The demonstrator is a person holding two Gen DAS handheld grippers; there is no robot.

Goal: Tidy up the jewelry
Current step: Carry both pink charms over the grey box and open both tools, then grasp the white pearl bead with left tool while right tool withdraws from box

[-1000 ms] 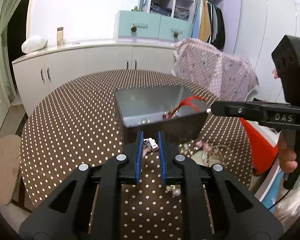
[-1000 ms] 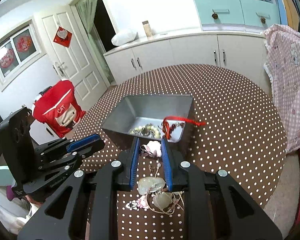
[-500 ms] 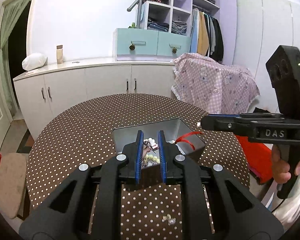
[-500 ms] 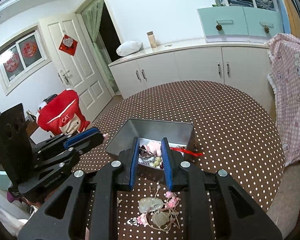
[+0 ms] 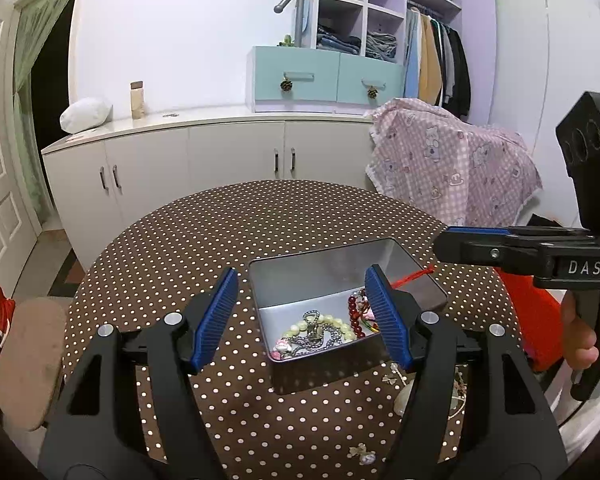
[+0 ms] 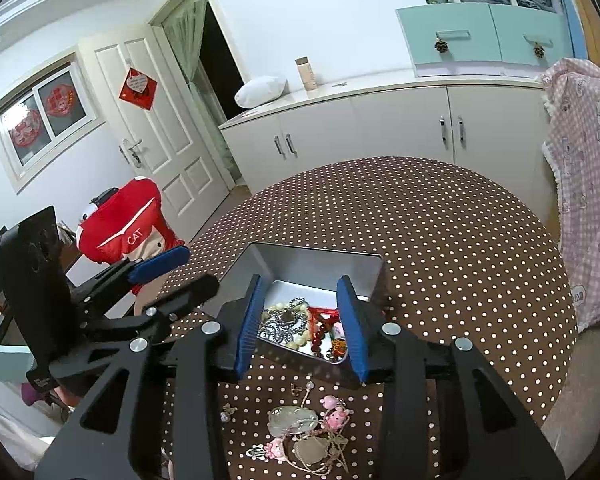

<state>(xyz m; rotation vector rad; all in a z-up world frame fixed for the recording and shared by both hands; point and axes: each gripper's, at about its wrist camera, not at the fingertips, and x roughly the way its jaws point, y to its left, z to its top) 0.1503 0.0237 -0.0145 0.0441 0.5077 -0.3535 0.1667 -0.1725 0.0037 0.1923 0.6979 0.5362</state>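
Near the front edge of the round dotted worktop stands the grey metal tin, and I see it from both cameras. Inside it lie a pale bead bracelet, a silver chain and a dark red bead string, whose red cord hangs over the tin's right wall. My left hand-held gripper hovers above the tin with its blue pads spread wide and nothing between them. My right hand-held gripper is also spread apart over the tin's front part, and it carries nothing. Between the tin and the front edge of the worktop, more jewelry waits in a loose pile: two pale green pendants on thin cords and some pink charms, touching each other. A small bow-shaped piece lies alone, nearer to the left gripper's side of that edge.
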